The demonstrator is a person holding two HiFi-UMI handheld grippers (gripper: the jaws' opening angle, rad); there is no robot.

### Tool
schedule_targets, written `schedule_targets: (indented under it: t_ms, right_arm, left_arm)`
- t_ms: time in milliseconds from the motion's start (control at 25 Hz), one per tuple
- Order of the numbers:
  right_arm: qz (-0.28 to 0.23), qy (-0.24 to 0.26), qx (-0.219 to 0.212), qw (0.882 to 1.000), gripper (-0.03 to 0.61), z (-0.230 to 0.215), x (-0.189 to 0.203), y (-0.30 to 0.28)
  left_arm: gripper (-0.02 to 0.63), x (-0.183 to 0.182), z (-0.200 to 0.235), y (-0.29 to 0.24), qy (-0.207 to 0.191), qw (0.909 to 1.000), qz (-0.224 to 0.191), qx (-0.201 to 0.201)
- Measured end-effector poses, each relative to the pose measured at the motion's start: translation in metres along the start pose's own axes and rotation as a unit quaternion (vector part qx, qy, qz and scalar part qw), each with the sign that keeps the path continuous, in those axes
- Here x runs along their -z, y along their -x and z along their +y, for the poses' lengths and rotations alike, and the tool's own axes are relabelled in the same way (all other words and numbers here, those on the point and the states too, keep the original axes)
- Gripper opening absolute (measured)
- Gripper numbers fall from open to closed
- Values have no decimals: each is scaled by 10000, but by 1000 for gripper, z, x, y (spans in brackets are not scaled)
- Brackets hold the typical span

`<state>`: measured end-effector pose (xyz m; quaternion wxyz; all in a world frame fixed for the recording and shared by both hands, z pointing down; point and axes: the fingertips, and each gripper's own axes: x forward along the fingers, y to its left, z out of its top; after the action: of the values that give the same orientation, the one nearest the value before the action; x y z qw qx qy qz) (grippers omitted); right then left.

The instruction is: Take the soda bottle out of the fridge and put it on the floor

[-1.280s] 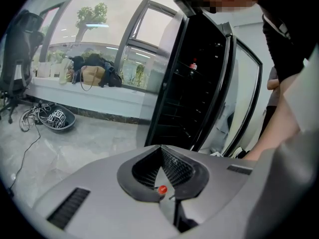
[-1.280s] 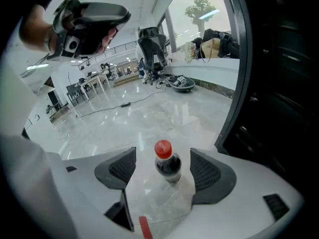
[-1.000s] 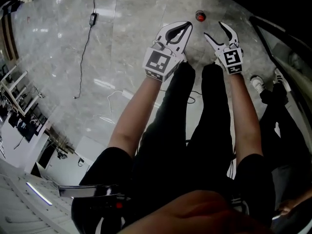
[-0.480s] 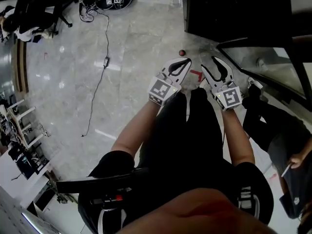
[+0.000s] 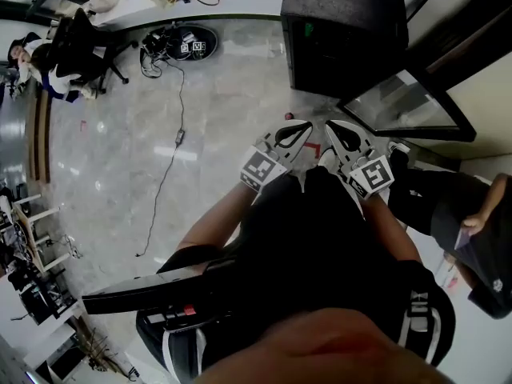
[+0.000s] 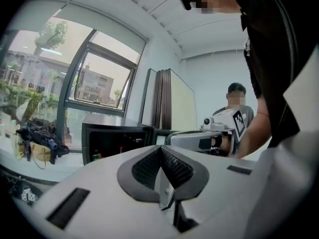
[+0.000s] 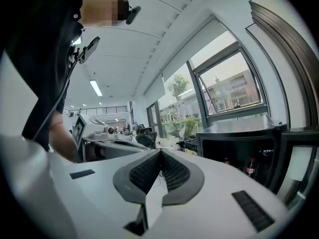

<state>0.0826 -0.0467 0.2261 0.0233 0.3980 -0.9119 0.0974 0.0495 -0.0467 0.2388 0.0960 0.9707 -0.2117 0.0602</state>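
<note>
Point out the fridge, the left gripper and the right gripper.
fridge (image 5: 342, 6): head view, on its dark top surface.
left gripper (image 5: 309, 125): head view, at the tips of its shut fingers.
right gripper (image 5: 329, 125): head view, at the tips of its shut fingers.

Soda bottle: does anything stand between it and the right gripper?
Nothing visible does. The fridge door stands open, and the soda bottle shows unobstructed inside the fridge, ahead of the shut, empty right gripper.

Just beyond the right gripper (image 7: 161, 152), bottles (image 7: 251, 167) inside the dark fridge (image 7: 224, 146) are too small to tell apart
</note>
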Motion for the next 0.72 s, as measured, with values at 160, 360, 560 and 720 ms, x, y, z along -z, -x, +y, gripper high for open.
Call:
schedule_targets:
  t_ms: [160,360,560,720]
  right_arm:
    - [4,61,-141,9999,12,2,-22,11]
    - [-206,372,-199,9989,12,8,-55,7]
    - [-277,455,-83,9985,12,8,-62,5]
    - [-268,515,-22,9983,12,-1,-66,-4]
  left_arm:
    - [5,-27,-5,-6,206,9997,-86,-29]
    - [5,-60,0,-4,127,9995,-270,-44]
    - [5,-70,-1,2,-6,9993,-375,43]
    - [5,-73,10,0,-52,9993,-357,67]
